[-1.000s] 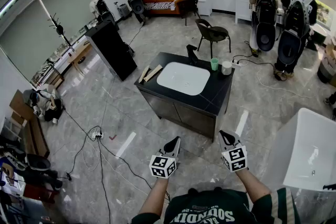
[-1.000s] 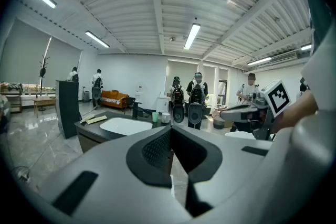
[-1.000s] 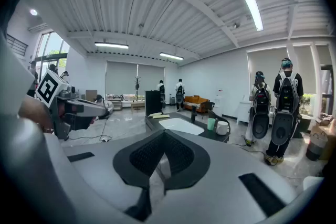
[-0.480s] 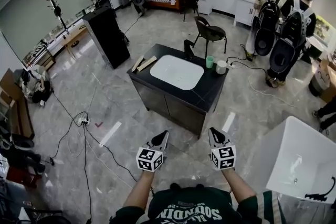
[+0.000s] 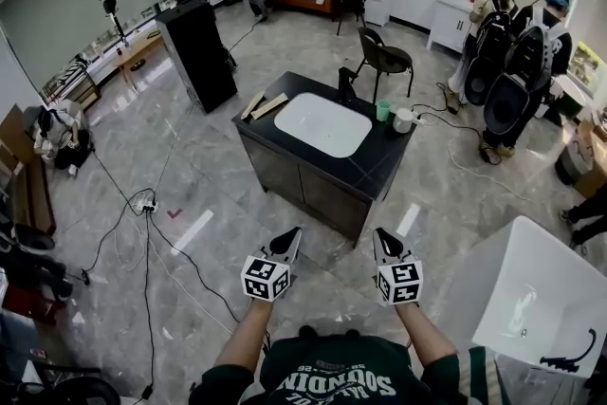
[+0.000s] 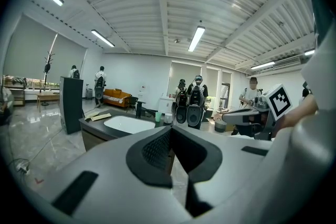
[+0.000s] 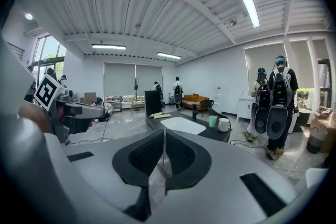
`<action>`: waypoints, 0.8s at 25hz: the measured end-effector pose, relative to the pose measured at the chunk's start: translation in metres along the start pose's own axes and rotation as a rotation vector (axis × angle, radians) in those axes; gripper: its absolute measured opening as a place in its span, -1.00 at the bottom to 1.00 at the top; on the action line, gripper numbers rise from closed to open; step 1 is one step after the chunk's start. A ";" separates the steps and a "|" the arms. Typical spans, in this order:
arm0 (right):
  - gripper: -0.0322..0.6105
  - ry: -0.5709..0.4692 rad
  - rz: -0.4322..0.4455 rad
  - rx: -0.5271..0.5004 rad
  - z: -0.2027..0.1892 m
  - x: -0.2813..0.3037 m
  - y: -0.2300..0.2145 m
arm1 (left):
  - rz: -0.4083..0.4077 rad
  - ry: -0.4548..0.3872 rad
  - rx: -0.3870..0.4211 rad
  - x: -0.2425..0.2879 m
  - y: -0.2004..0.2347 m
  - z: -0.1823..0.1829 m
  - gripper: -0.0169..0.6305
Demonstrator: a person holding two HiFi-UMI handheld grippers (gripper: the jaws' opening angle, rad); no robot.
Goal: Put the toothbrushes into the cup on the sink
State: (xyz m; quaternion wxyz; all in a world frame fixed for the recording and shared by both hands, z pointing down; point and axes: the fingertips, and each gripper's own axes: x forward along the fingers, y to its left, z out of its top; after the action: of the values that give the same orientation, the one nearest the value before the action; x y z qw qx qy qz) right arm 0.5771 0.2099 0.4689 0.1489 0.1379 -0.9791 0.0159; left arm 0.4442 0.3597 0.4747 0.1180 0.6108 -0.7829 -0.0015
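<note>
While we stand well apart from the sink desk point(image 5: 379, 163), the task sits at its approach step, with nothing grasped yet.

- The left claw point(image 5: 290, 236) has its pads pressed together with nothing between them.
- The right claw point(image 5: 380, 235) is likewise closed and empty.
- The toothbrushes point(image 5: 266, 105), as we judge them, are two pale flat sticks at the desk's left corner, beside the white basin point(image 5: 322, 123).
- The green cup point(image 5: 383, 112) stands upright near the far right edge, just beside a white mug point(image 5: 406, 120).

The next move, in our judgement, is to close on the desk, spread one claw and line it over a stick.
</note>
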 end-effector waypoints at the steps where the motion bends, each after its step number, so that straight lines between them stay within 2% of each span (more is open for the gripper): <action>1: -0.77 0.001 0.000 0.000 0.000 0.000 0.002 | 0.002 -0.002 -0.001 -0.001 0.002 0.001 -0.91; 9: -0.77 0.021 0.003 -0.008 0.000 0.010 0.025 | 0.012 -0.014 -0.010 -0.018 0.024 0.002 -0.91; 20: -0.77 0.046 -0.029 0.029 -0.018 0.024 0.075 | -0.001 -0.006 0.005 -0.051 0.064 -0.007 -0.91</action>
State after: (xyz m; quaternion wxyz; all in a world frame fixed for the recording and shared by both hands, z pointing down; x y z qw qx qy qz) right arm 0.5396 0.2771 0.4942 0.1696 0.1536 -0.9730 0.0309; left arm 0.3960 0.4254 0.4819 0.1143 0.6114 -0.7830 -0.0015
